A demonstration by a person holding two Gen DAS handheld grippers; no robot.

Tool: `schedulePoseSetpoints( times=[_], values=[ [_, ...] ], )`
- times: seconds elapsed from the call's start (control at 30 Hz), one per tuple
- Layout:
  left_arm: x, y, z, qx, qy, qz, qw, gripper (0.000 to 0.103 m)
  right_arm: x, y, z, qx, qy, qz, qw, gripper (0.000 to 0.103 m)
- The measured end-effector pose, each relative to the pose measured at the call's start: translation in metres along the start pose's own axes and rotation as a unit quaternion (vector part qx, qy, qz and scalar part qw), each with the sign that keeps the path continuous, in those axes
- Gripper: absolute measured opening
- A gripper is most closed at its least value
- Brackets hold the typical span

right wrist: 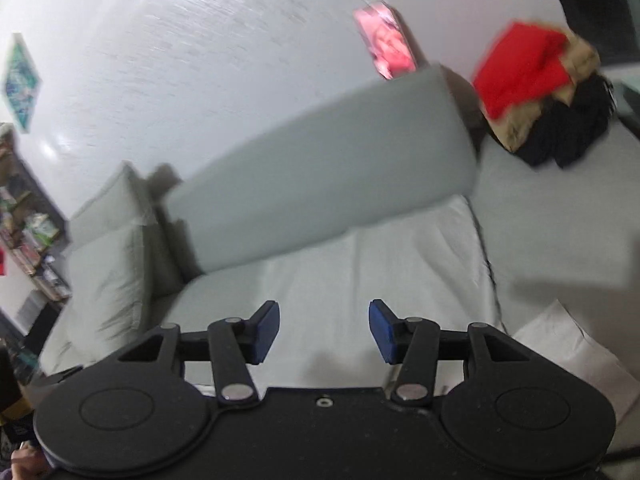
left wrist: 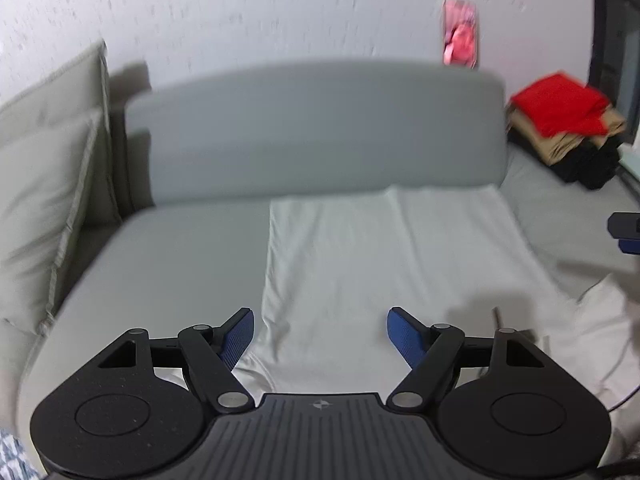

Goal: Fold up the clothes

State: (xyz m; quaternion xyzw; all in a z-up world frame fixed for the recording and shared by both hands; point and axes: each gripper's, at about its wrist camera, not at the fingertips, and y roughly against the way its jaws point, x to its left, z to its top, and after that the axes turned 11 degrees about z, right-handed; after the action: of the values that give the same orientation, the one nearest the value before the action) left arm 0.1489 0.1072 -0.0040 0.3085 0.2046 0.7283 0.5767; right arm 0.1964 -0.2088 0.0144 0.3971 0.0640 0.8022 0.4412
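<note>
A white garment (left wrist: 380, 248) lies spread flat on the grey sofa seat (left wrist: 168, 264), its far edge near the backrest; a loose part bunches at the right (left wrist: 592, 320). My left gripper (left wrist: 320, 334) is open and empty, hovering over the garment's near edge. The right gripper's blue tip (left wrist: 628, 236) shows at the right edge of the left wrist view. In the right wrist view my right gripper (right wrist: 324, 330) is open and empty above the same white garment (right wrist: 360, 272), with a folded-over flap (right wrist: 568, 344) to the right.
A stack of folded clothes, red on top of tan and black (left wrist: 568, 120), sits at the sofa's far right; it also shows in the right wrist view (right wrist: 536, 88). The grey backrest (left wrist: 320, 128) and pale cushions (left wrist: 44, 184) border the seat. A bookshelf (right wrist: 28, 240) stands at the left.
</note>
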Motion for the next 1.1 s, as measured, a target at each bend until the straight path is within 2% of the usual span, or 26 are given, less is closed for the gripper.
schedulePoseSetpoints(
  times=[0.13, 0.17, 0.2, 0.23, 0.27, 0.33, 0.4, 0.43, 0.5, 0.53, 0.6, 0.63, 0.67, 0.7, 0.73, 0.77, 0.8, 0.83, 0.9, 0.97, 1.03, 1.07, 1.1],
  values=[
    [-0.004, -0.066, -0.005, 0.038, 0.007, 0.005, 0.9992, 0.074, -0.045, -0.048, -0.006, 0.013, -0.018, -0.036, 0.999, 0.048],
    [-0.005, -0.082, -0.005, 0.044, 0.009, 0.006, 0.9990, 0.071, -0.057, -0.061, -0.008, 0.019, -0.020, -0.048, 0.998, 0.046],
    [-0.007, -0.097, -0.005, 0.044, 0.008, 0.007, 0.9990, 0.069, -0.068, -0.075, -0.010, 0.025, -0.022, -0.061, 0.998, 0.028],
    [-0.010, -0.112, -0.004, 0.043, 0.007, 0.009, 0.9990, 0.060, -0.079, -0.092, -0.012, 0.040, -0.018, -0.069, 0.997, 0.015],
    [-0.013, -0.126, -0.003, 0.041, 0.002, 0.005, 0.9991, 0.037, -0.088, -0.107, -0.013, 0.057, -0.018, -0.077, 0.995, 0.004],
    [-0.022, -0.153, 0.001, 0.042, -0.016, -0.006, 0.9990, 0.019, -0.103, -0.138, -0.013, 0.079, -0.020, -0.083, 0.993, 0.004],
    [-0.030, -0.180, 0.005, 0.036, -0.034, 0.000, 0.9988, 0.019, -0.109, -0.168, -0.013, 0.097, -0.012, -0.079, 0.992, 0.004],
    [-0.033, -0.192, 0.005, 0.033, -0.042, 0.017, 0.9984, 0.019, -0.109, -0.175, -0.013, 0.095, 0.005, -0.086, 0.992, 0.004],
    [-0.037, -0.215, 0.004, 0.029, -0.056, 0.062, 0.9961, 0.020, -0.110, -0.187, -0.013, 0.089, 0.043, -0.100, 0.990, 0.004],
    [-0.036, -0.222, 0.004, 0.024, -0.059, 0.093, 0.9935, 0.024, -0.110, -0.193, -0.014, 0.085, 0.061, -0.108, 0.989, 0.001],
    [-0.028, -0.229, 0.005, 0.024, -0.054, 0.160, 0.9854, 0.026, -0.111, -0.205, -0.014, 0.078, 0.099, -0.122, 0.984, 0.000],
    [-0.021, -0.233, 0.006, 0.030, -0.045, 0.185, 0.9812, 0.026, -0.113, -0.204, -0.013, 0.064, 0.110, -0.173, 0.977, 0.000],
    [-0.011, -0.237, 0.006, 0.039, -0.032, 0.194, 0.9796, 0.032, -0.116, -0.202, -0.012, 0.048, 0.121, -0.228, 0.965, 0.002],
    [-0.002, -0.237, 0.007, 0.042, -0.023, 0.193, 0.9800, 0.034, -0.130, -0.199, -0.010, 0.044, 0.103, -0.272, 0.956, 0.006],
    [0.005, -0.236, 0.009, 0.042, -0.017, 0.191, 0.9806, 0.034, -0.145, -0.196, -0.009, 0.040, 0.081, -0.315, 0.945, 0.000],
    [0.010, -0.235, 0.011, 0.044, -0.019, 0.204, 0.9777, 0.024, -0.163, -0.186, -0.006, 0.031, 0.035, -0.289, 0.956, 0.000],
    [0.015, -0.233, 0.015, 0.047, -0.020, 0.220, 0.9742, 0.020, -0.172, -0.176, -0.001, 0.023, 0.002, -0.262, 0.965, 0.000],
    [0.024, -0.229, 0.018, 0.045, -0.004, 0.215, 0.9757, 0.019, -0.173, -0.169, 0.003, 0.020, -0.017, -0.242, 0.970, 0.000],
    [0.041, -0.220, 0.024, 0.037, 0.047, 0.159, 0.9855, 0.020, -0.163, -0.155, 0.011, -0.006, -0.027, -0.227, 0.974, 0.003],
    [0.044, -0.218, 0.029, 0.037, 0.080, 0.098, 0.9914, 0.020, -0.154, -0.148, 0.016, -0.034, -0.034, -0.181, 0.982, 0.007],
    [0.024, -0.222, 0.031, 0.031, 0.062, 0.054, 0.9961, 0.020, -0.147, -0.159, 0.015, -0.021, -0.042, -0.100, 0.994, 0.007],
    [0.013, -0.223, 0.031, 0.028, 0.050, 0.034, 0.9978, 0.024, -0.140, -0.171, 0.011, -0.002, -0.023, -0.080, 0.997, 0.007],
    [0.001, -0.227, 0.031, 0.022, 0.034, 0.038, 0.9985, 0.030, -0.133, -0.183, 0.007, 0.016, -0.001, -0.062, 0.998, 0.007]
  ],
)
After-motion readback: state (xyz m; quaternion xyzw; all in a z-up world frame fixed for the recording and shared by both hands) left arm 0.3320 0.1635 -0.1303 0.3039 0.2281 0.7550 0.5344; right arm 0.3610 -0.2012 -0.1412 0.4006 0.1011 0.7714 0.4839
